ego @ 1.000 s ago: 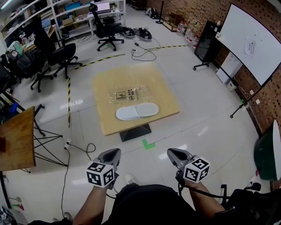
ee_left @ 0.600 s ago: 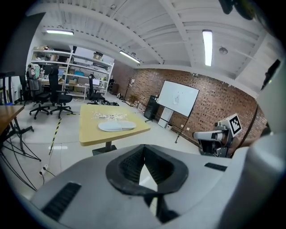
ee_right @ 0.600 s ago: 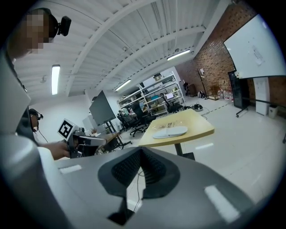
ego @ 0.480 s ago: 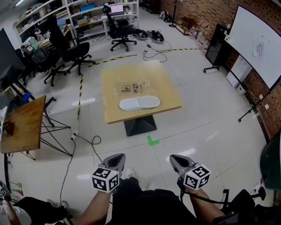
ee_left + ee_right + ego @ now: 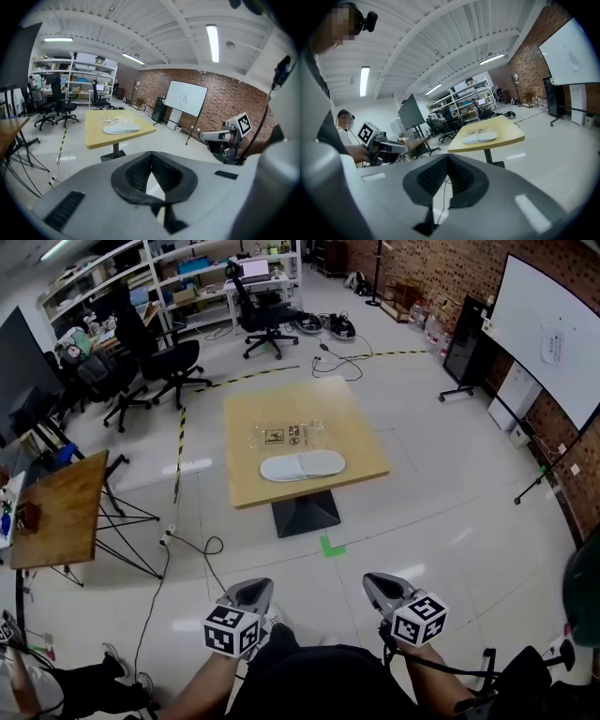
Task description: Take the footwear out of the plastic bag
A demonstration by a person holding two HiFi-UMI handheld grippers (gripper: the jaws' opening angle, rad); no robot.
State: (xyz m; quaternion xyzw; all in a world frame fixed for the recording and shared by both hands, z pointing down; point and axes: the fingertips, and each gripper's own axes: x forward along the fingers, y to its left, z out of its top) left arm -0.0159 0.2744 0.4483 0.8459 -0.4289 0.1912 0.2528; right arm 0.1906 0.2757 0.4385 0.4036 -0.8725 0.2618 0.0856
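Note:
A pair of white slippers point(image 5: 302, 466) lies side by side on the yellow wooden table point(image 5: 352, 432), out of the bag. The clear plastic bag point(image 5: 289, 435) with printed labels lies flat just behind them. Both grippers are held low over the floor, well short of the table. My left gripper point(image 5: 253, 589) is shut and holds nothing. My right gripper point(image 5: 378, 583) is also shut and empty. The left gripper view shows the slippers point(image 5: 121, 128) far ahead past its closed jaws. In the right gripper view the slippers point(image 5: 480, 137) are just as distant.
Black office chairs point(image 5: 178, 362) and shelves stand behind the table. A wooden side table on a folding stand point(image 5: 56, 512) is at the left, with cables point(image 5: 187, 545) on the floor beside it. A whiteboard point(image 5: 544, 334) lines the right brick wall. Another person point(image 5: 56, 685) is at lower left.
The view has drawn back from the table, which now looks smaller and farther away. Both grippers stay shut and empty at about the same spot in the picture.

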